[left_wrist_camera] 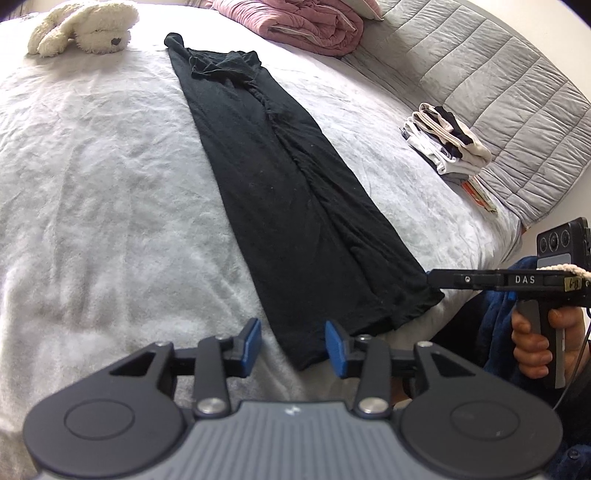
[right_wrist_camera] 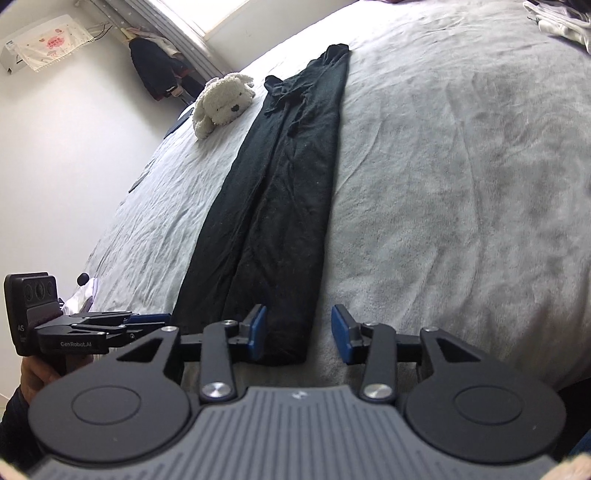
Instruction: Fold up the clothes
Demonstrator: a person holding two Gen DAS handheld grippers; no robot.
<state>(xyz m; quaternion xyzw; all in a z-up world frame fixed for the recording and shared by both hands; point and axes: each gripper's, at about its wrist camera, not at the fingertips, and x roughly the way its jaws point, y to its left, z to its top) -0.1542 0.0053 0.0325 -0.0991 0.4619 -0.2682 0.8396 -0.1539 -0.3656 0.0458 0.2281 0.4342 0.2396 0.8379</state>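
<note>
At the near hem of the black garment [left_wrist_camera: 280, 206], left gripper [left_wrist_camera: 292, 345] and right gripper [right_wrist_camera: 298, 330] seemingly hover, jaws parted.

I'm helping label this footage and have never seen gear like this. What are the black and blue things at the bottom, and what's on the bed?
They are hand-held tongs, one in each of a person's hands, each carrying a camera that looks along its blue pads. One picture is from the left tongs, the other from the right tongs. Both stand open at the near end of a long black garment folded into a strip on the bed; neither grips it. Also there: a plush dog, a pink blanket and folded clothes.
</note>
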